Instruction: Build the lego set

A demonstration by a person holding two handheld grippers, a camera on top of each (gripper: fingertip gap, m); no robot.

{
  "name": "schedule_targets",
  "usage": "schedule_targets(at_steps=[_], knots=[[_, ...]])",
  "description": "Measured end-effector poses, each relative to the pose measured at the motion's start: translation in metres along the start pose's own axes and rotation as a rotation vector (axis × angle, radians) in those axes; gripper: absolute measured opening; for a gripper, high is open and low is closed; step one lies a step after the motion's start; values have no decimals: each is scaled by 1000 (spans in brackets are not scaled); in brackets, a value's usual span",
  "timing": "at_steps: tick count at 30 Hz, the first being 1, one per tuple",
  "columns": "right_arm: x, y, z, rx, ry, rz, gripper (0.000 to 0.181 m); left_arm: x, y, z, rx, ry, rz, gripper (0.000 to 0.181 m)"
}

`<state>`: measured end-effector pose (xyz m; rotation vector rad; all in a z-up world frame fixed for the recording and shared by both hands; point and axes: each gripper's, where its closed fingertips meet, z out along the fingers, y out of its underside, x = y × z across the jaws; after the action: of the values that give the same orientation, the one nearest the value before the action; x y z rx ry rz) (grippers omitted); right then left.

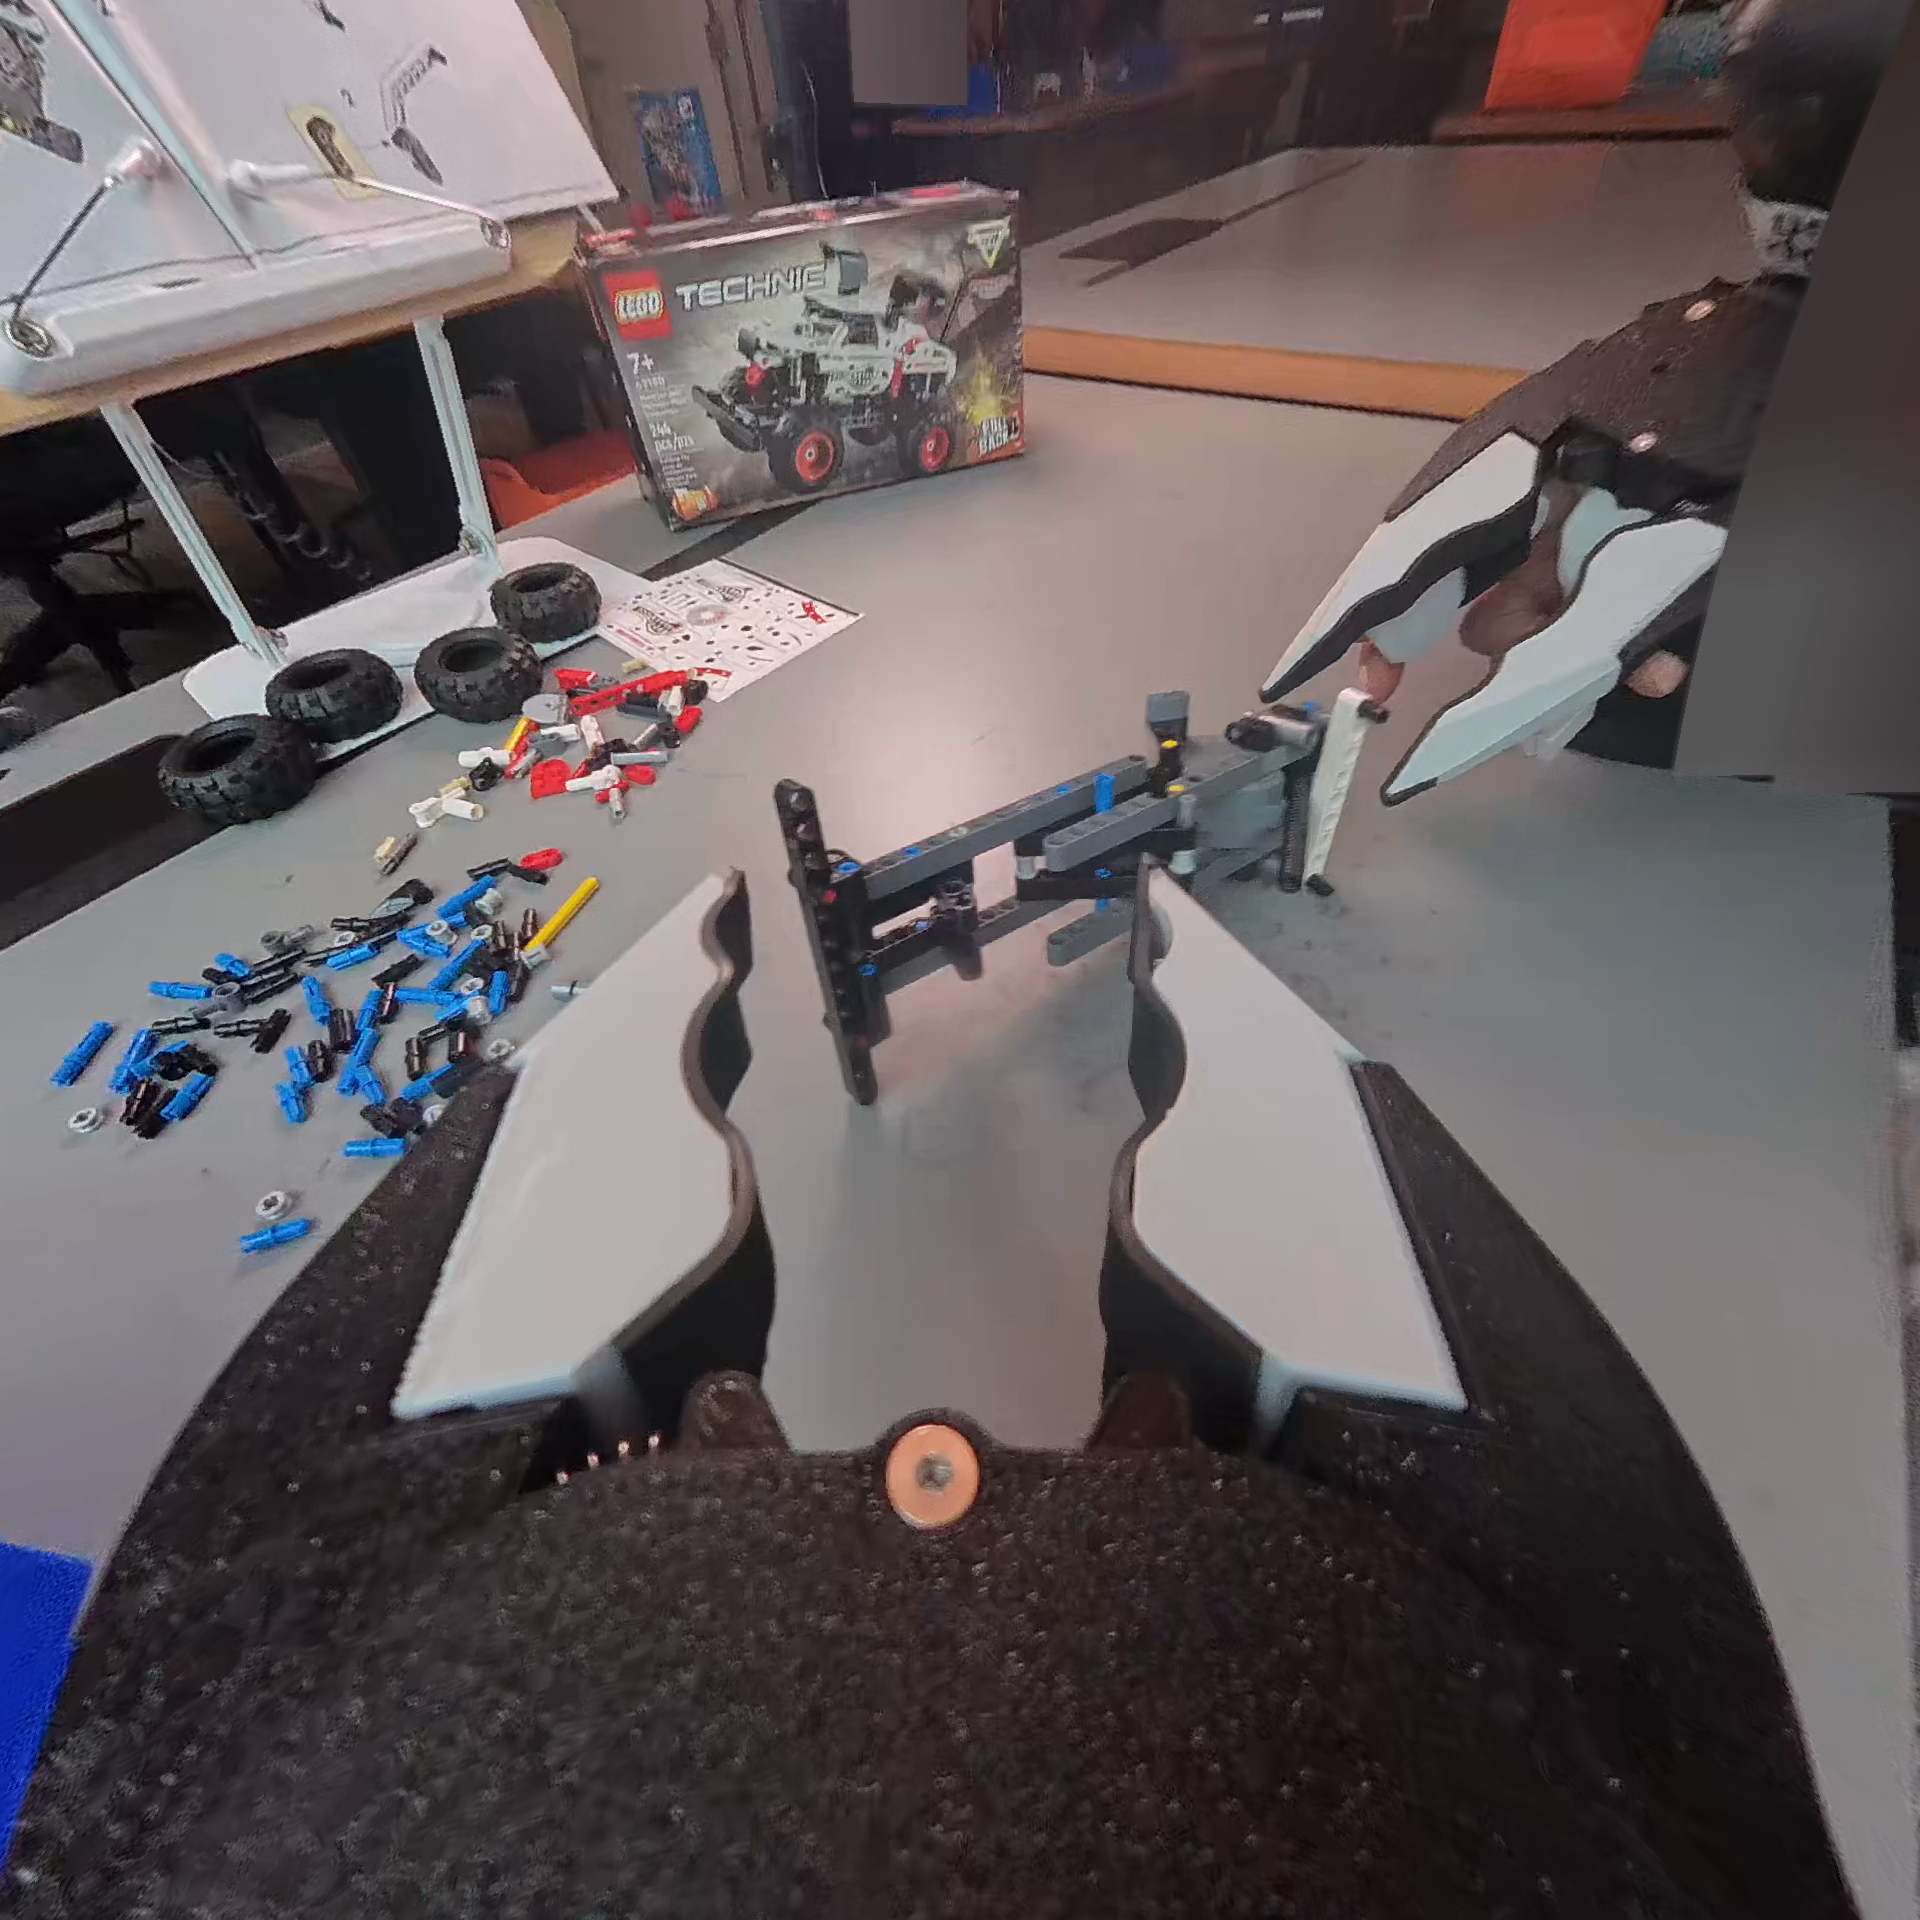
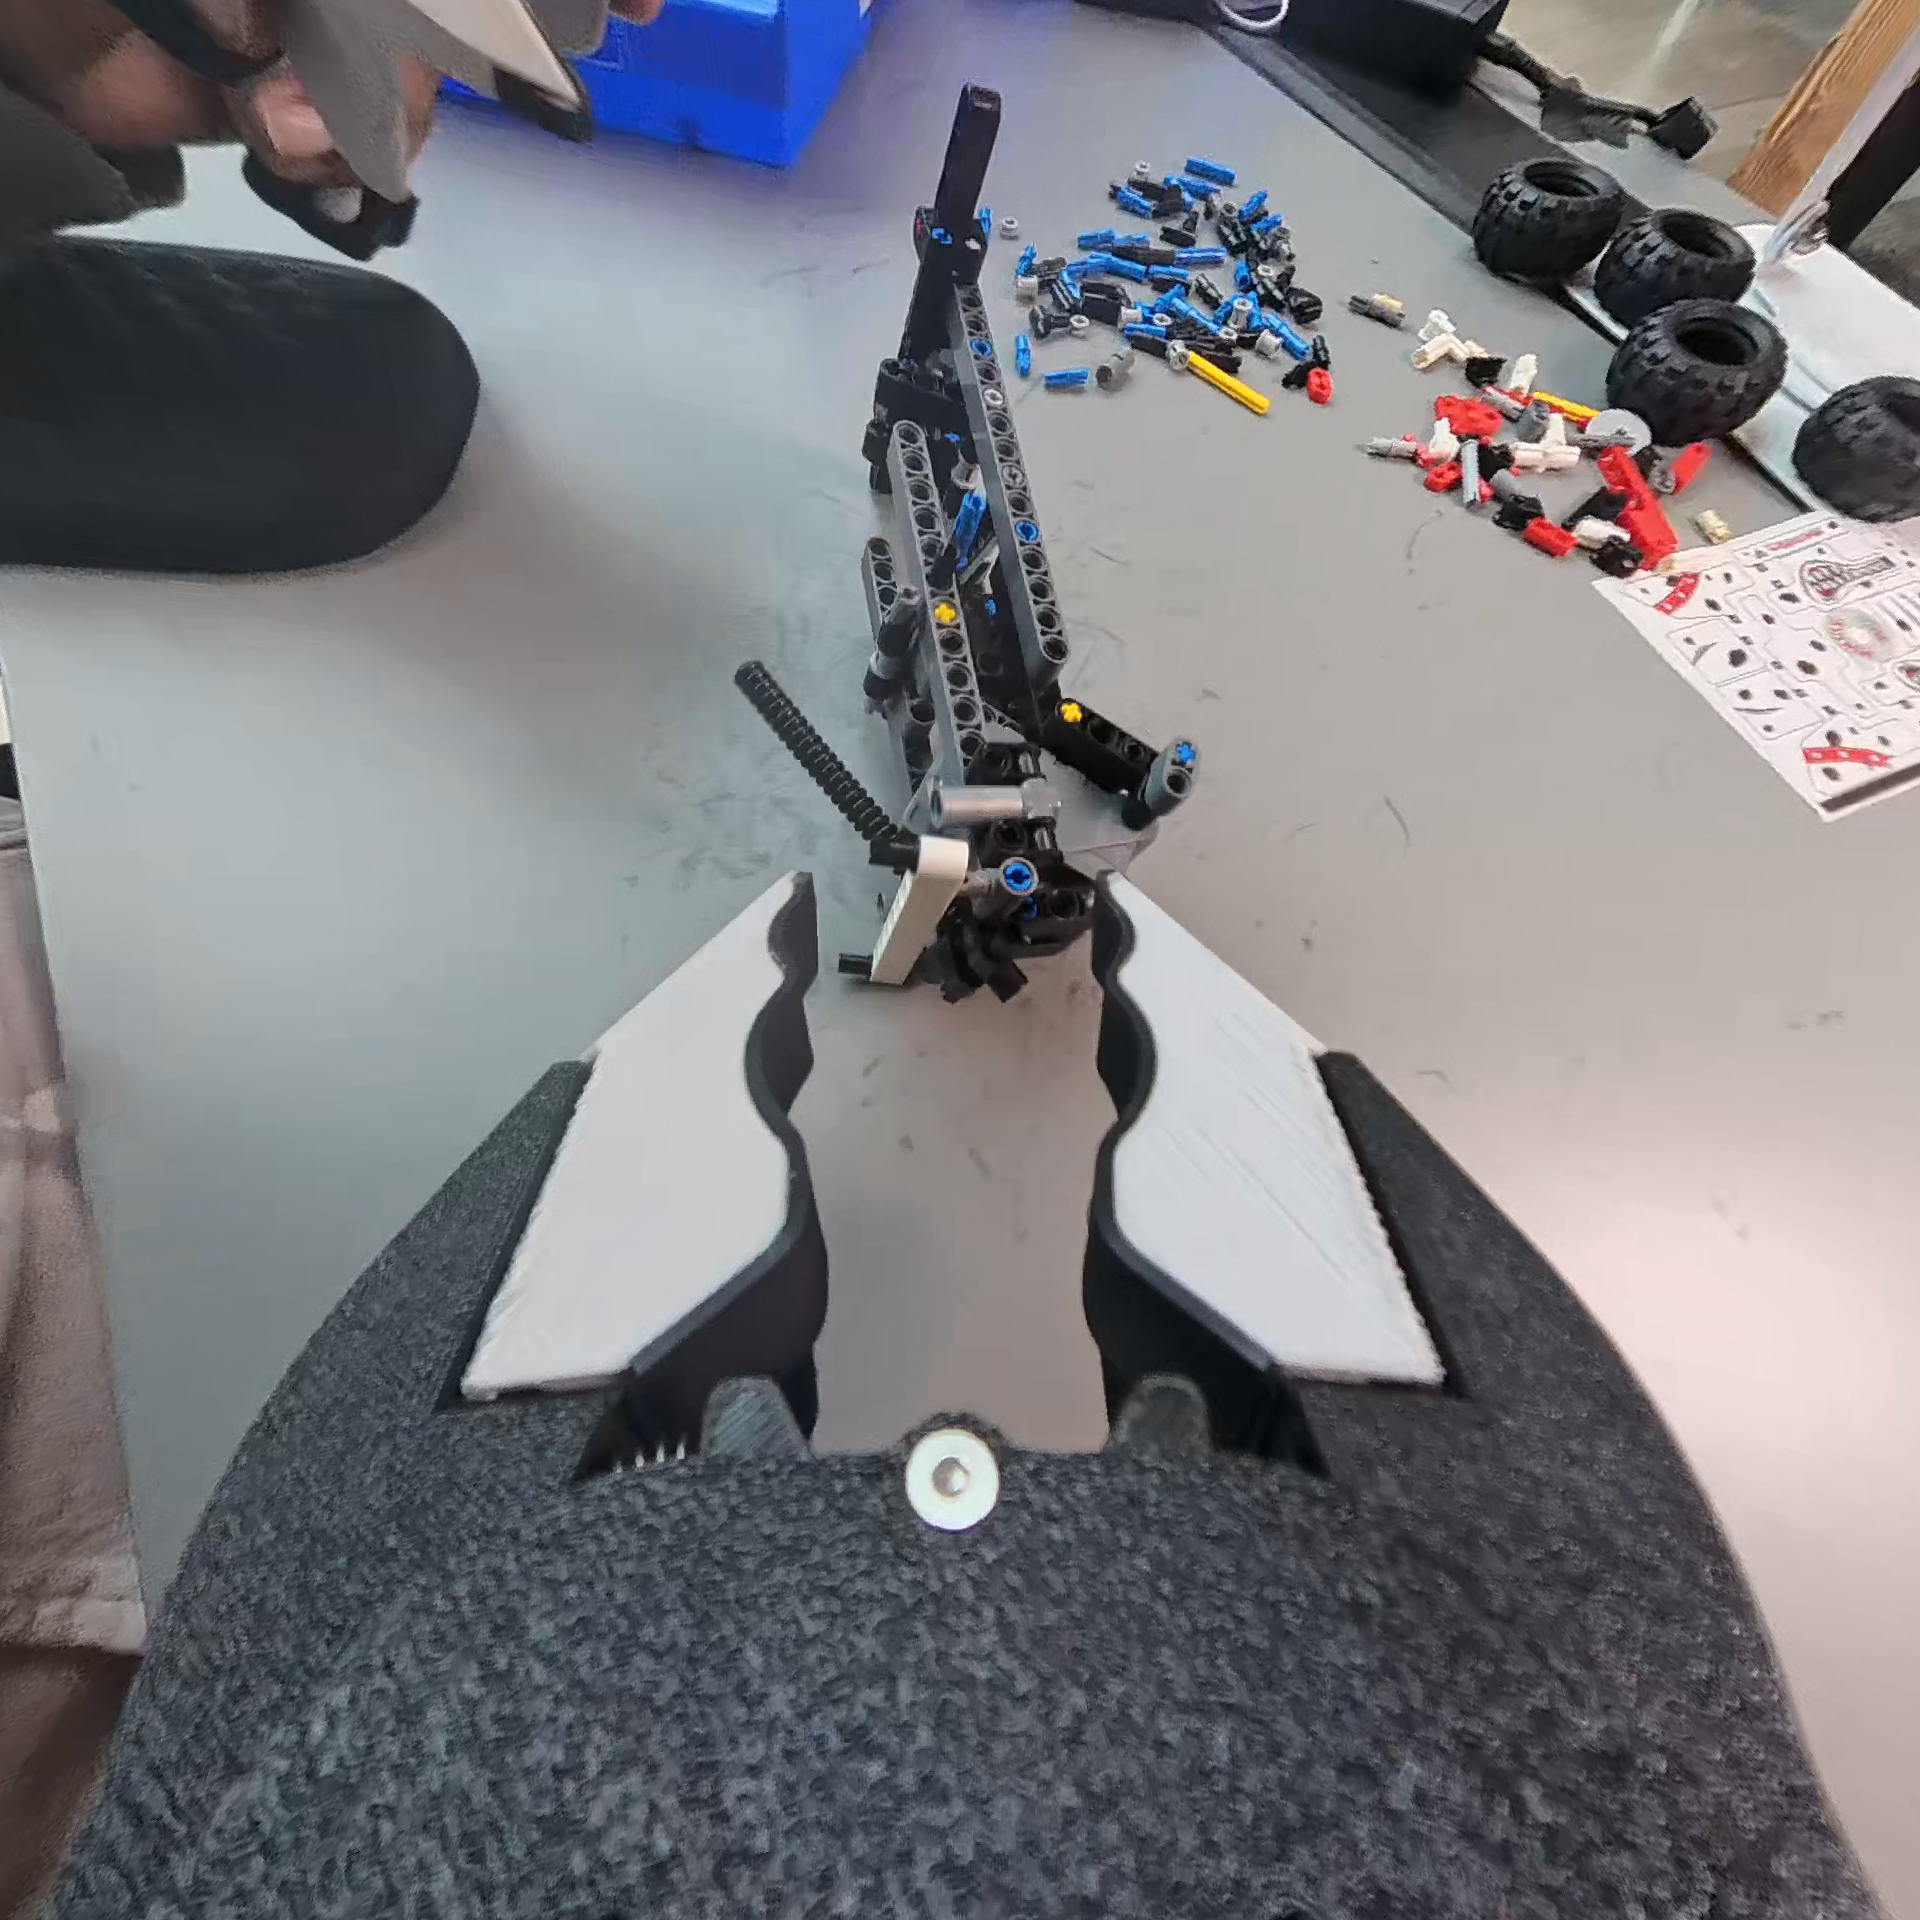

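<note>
A half-built Lego chassis of grey and black beams rests on the grey table. My left gripper is open, with its jaws on either side of the chassis's upright black end beam. My right gripper is open and hovers at the far end, by a white beam. In the right wrist view the chassis stretches away from my open right gripper. The white beam and a black spring sit just in front of the gripper's tips. My left gripper shows at the top left.
Loose blue and black pins and red and white parts lie at the left, with several black tyres behind. A sticker sheet, the set's box and an instruction booklet on a stand stand farther back. A blue bin is beyond the chassis.
</note>
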<state>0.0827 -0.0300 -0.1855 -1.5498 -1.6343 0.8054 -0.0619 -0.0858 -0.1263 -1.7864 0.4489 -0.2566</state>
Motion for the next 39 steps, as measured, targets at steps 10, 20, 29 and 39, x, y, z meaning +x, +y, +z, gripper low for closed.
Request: schedule_targets(at_steps=[10,20,29,39], knots=[[6,3,1,-1,-274,27,24,-12,54,72,-295,323,-81,78],[36,-19,1,64,-673,358,23,-19,48,92,-409,536,-603,45],[49,-23,7,138,-784,487,23,-28,52,99,-427,555,-787,45],[54,-22,7,136,-835,561,23,-28,55,103,-436,552,-841,46]])
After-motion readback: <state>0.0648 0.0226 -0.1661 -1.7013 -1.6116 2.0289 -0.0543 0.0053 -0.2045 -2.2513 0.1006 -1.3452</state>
